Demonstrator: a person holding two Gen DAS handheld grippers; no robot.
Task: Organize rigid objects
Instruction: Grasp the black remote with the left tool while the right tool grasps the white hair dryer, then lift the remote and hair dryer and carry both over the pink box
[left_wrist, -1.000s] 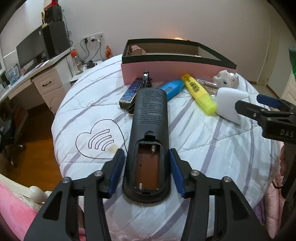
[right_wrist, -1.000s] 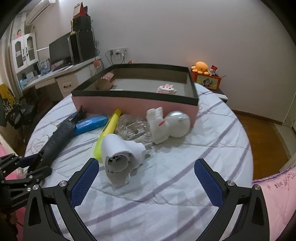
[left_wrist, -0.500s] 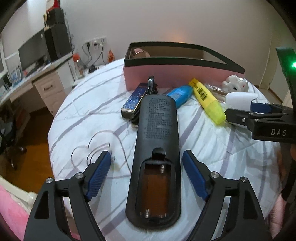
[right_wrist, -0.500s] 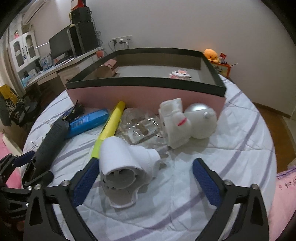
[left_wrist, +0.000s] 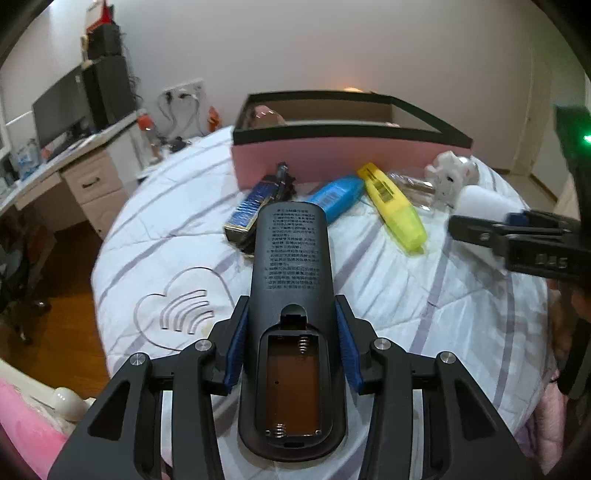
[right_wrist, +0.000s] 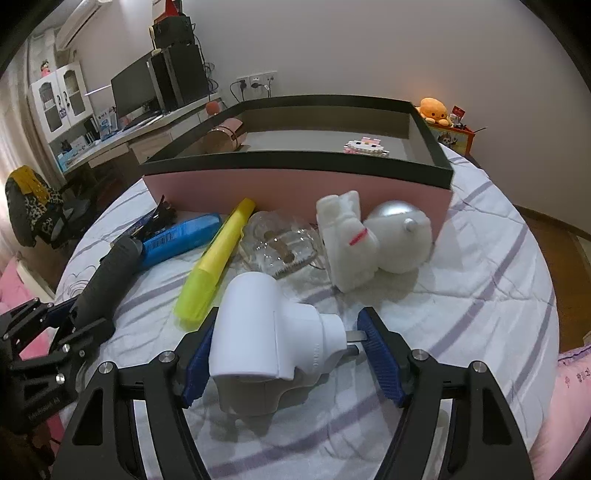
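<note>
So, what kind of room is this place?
Most likely a bedroom that doubles as a study: a quilted bedspread under the objects, a desk with a monitor, and an orange plush toy.

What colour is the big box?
The box is pink with a black rim, clearest in the right wrist view.

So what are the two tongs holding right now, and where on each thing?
The left tongs have just closed on the black remote, gripping its sides beside the open battery bay. The right tongs are closing around the white plug-in device, not yet clamped.

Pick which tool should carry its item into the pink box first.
Left. The left tool already clamps the black remote, while the right tool, just closing, still shows a gap beside the white plug.
</note>
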